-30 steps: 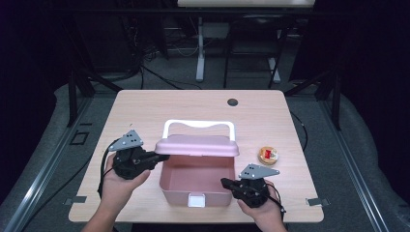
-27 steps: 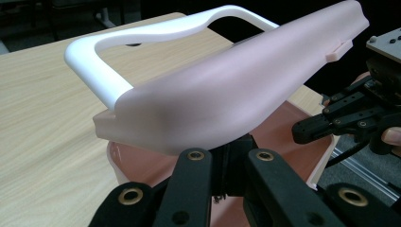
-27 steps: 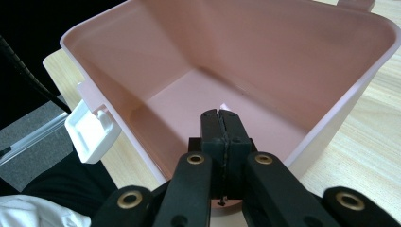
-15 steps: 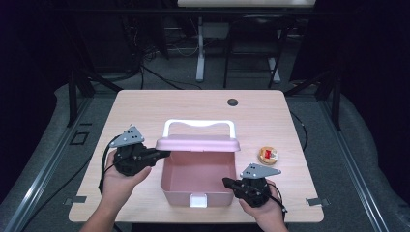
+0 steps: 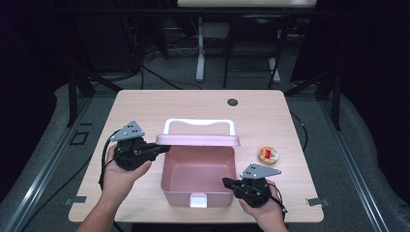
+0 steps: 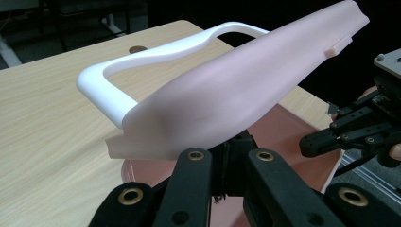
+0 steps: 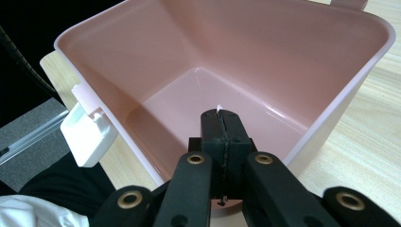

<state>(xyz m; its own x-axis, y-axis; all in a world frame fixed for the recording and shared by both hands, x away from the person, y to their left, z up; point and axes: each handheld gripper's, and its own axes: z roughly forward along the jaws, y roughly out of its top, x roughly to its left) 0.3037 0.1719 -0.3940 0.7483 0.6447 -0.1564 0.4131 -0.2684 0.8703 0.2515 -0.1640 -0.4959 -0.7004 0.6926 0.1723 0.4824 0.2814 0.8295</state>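
Observation:
A pink plastic box stands open near the table's front edge, with a white latch on its front wall. Its pink lid, with a white handle, is tilted up along the back. My left gripper is shut, its tips tucked under the lid's left end. In the left gripper view the lid hides those tips. My right gripper is shut and rests over the box's right rim, pointing into the empty interior; its tips hold nothing.
A small round orange and red object lies on the wooden table to the right of the box. A dark cable hole sits near the far edge. Cables and stand legs cover the floor beyond.
The lid has swung further up and back, showing a thinner edge from above. My left gripper has risen slightly with it. The right gripper has stayed put.

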